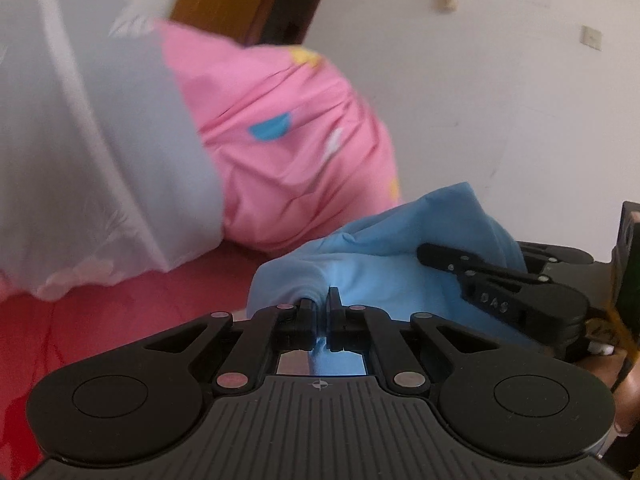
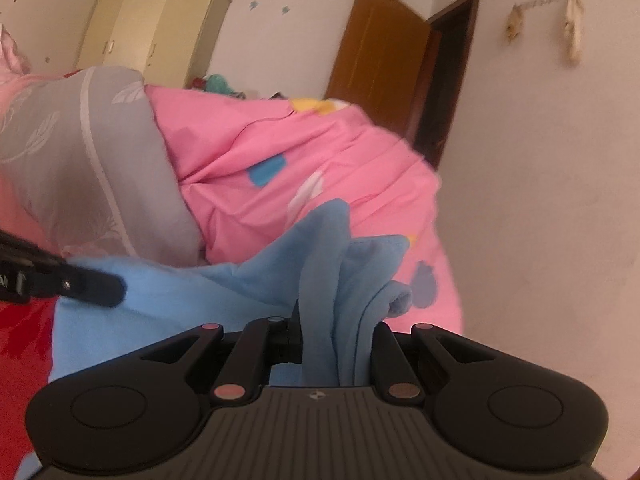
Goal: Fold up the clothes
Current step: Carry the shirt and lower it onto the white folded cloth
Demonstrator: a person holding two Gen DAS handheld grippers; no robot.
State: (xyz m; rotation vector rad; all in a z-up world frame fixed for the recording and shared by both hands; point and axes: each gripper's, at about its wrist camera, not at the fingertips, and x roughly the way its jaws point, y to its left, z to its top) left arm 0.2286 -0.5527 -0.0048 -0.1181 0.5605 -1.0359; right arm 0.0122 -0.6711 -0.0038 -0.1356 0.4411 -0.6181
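Note:
A light blue garment hangs bunched between the two grippers above a red bed sheet. My left gripper is shut on a fold of the blue cloth, which bulges out around its tips. My right gripper is shut on a thick bundle of the same garment, and the cloth hides its right finger. In the left wrist view the right gripper lies close on the right against the cloth. The left gripper's finger shows at the left edge of the right wrist view.
A pink quilt with coloured patches is heaped behind the garment. A grey pillow lies left of it. A white wall rises on the right, a brown door and a cream wardrobe stand further back.

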